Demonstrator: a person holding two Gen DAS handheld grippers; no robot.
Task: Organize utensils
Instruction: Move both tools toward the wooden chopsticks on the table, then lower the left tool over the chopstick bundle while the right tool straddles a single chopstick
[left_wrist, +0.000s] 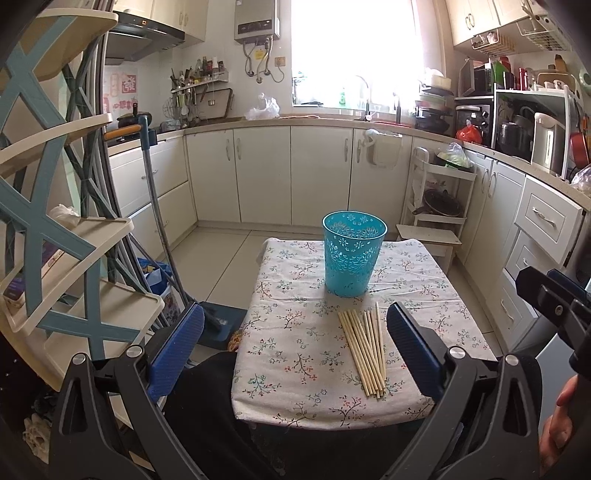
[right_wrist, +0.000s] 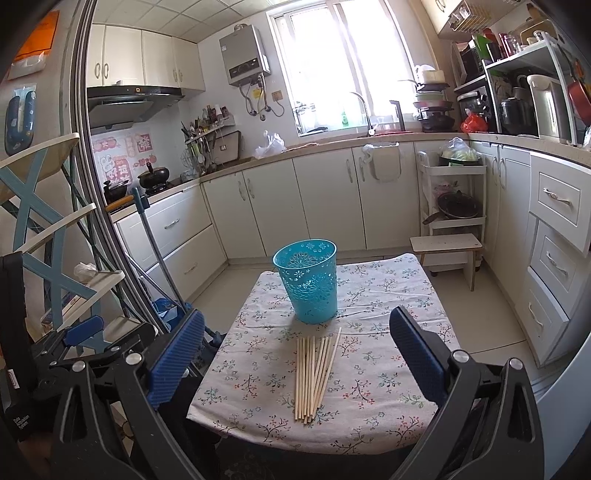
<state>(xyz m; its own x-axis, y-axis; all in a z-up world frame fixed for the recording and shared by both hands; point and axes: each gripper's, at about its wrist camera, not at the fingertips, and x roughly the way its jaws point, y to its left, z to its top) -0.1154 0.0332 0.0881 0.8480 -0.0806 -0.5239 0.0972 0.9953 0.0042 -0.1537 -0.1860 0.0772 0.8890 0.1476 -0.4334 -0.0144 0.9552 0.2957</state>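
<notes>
Holding both grippers short of the small table (left_wrist: 295, 369), you have nothing in either one. Left gripper (left_wrist: 295, 328): jaws spread wide, blue pads empty, hanging over the table's near edge. Right gripper (right_wrist: 297, 332): same, jaws wide apart, nothing between them; it also shows at the right edge of the left wrist view, apart from the table.

Chopsticks (left_wrist: 364, 350) lie in a loose bundle flat on the floral tablecloth (right_wrist: 369, 369), toward the near edge, tips pointing at the cup. One stick on the bundle's right side sits a little further forward than the rest. In the left view the bundle lies just inside the left gripper's right pad; in the right view it lies roughly centred between the pads. No contact in either view.

Turquoise perforated cup (left_wrist: 354, 253) stands upright on the cloth behind the chopsticks, near them but not touching. Its inside looks empty from here.

Your hand (left_wrist: 557, 417) shows at the lower right of the left view.
</notes>
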